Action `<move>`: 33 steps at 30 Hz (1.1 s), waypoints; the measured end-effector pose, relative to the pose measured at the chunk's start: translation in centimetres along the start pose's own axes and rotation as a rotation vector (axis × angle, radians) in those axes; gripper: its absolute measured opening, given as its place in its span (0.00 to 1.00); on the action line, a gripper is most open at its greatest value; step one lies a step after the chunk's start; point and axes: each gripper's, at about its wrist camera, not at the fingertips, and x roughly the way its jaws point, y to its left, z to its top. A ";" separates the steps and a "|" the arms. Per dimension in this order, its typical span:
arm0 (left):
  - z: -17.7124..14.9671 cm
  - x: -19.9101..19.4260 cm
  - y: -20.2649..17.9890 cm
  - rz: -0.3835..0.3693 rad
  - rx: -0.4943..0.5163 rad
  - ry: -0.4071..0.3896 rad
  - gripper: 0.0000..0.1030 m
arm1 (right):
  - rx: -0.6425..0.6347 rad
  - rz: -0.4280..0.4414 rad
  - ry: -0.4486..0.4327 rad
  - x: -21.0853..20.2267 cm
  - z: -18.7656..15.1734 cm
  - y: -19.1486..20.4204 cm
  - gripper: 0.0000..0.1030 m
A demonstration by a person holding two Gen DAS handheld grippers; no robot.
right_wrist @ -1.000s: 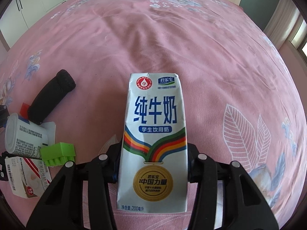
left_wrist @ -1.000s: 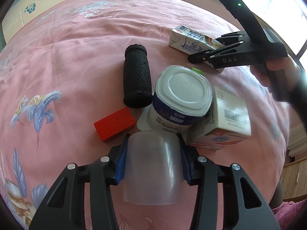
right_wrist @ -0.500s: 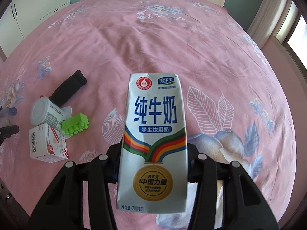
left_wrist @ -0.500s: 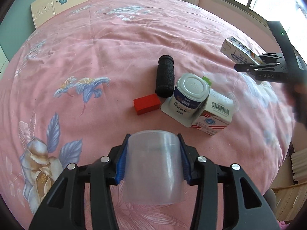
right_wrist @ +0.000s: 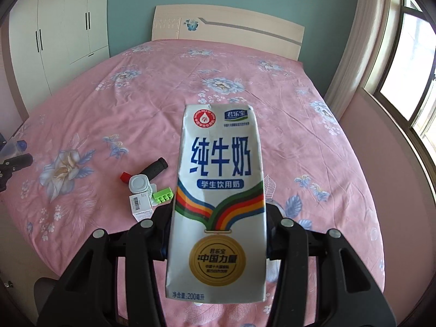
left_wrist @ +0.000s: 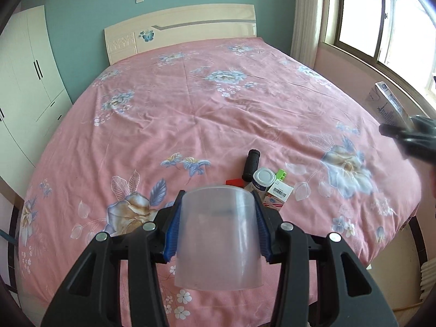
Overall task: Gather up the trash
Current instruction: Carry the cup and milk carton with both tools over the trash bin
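Clear plastic cup (left_wrist: pixel 218 234), light and easily crushed, sits clamped by its sides in my left jaws; my right jaws pinch a stiff milk carton (right_wrist: pixel 218 199) across its flanks. Both hang above the pink bed (left_wrist: pixel 190 114), where a tub (left_wrist: pixel 263 179), box (left_wrist: pixel 279 194), foam roller (left_wrist: pixel 251 163) and blocks lie clustered below, nothing barring either.

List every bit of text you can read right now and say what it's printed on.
Milk carton in the right gripper:
"君乐宝"
"纯牛奶"
"学生饮用奶"
"中国力量"
"净含量:200毫升"
The red round seal and the small print on the carton are too small to read.
Small box on the bed: barcode only, digits unreadable.
White jar: label blurred.
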 end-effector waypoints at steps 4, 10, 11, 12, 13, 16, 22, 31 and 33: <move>-0.3 -5.6 -0.2 0.063 0.016 -0.063 0.47 | 0.000 -0.002 -0.060 -6.2 0.0 0.3 0.47; -1.4 -12.4 0.0 0.105 0.002 -0.135 0.47 | -0.019 0.015 -0.135 -13.9 -1.1 1.6 0.47; -1.7 -13.4 0.0 0.109 -0.001 -0.146 0.47 | -0.026 0.016 -0.143 -15.0 -1.4 1.9 0.47; -2.0 -14.3 0.0 0.113 -0.004 -0.155 0.47 | -0.032 0.018 -0.151 -15.9 -1.7 2.3 0.47; -2.2 -15.0 0.0 0.115 -0.006 -0.162 0.47 | -0.040 0.020 -0.158 -16.9 -2.0 2.7 0.47; -3.2 -16.8 -0.1 0.120 -0.005 -0.176 0.47 | -0.064 0.035 -0.174 -19.1 -3.0 3.8 0.47; -5.8 -18.2 -0.6 0.114 0.004 -0.176 0.47 | -0.116 0.066 -0.185 -21.8 -5.1 6.4 0.47; -10.9 -15.8 -0.4 0.100 0.008 -0.092 0.47 | -0.207 0.118 -0.132 -20.4 -9.3 11.1 0.47; -12.2 -14.9 -0.4 0.100 0.013 -0.069 0.47 | -0.221 0.134 -0.111 -19.6 -10.4 12.0 0.47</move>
